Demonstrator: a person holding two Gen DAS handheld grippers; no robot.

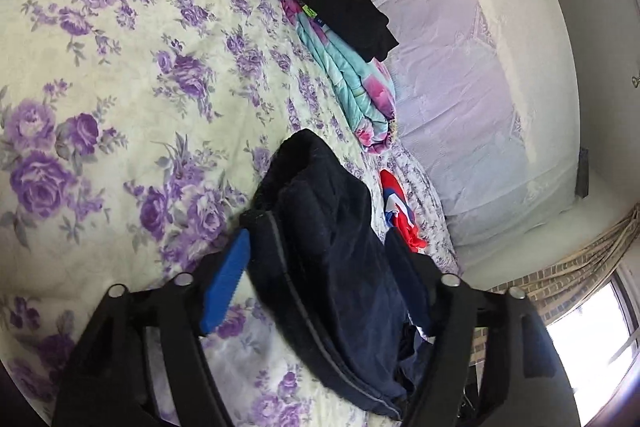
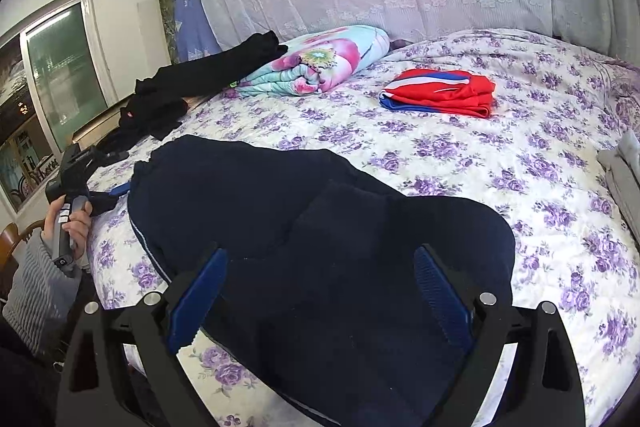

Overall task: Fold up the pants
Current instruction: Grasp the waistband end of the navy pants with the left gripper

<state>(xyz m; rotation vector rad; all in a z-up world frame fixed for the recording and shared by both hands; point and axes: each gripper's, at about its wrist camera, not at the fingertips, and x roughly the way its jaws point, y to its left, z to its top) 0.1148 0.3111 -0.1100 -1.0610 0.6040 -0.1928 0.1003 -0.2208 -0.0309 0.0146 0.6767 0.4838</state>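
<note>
Pants (image 2: 320, 247), dark navy and bunched, lie on the floral bedspread (image 2: 500, 155) under both grippers; left gripper (image 1: 320, 291) straddles a raised fold, jaws partly closed, pads apparently not pressing; right gripper (image 2: 320, 291) hangs wide, holding nothing; best to pinch one layer near the hem; clear bedspread ahead of the right gripper, red garment (image 2: 440, 93) beyond it.

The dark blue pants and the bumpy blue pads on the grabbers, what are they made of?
The dark navy pants look like soft, matte knit or fleece: they slump in thick rounded folds with no shine, though the exact fabric is unclear. The ribbed blue pads on the right gripper look like rubber or soft plastic: fine moulded ridges, slight sheen.
</note>
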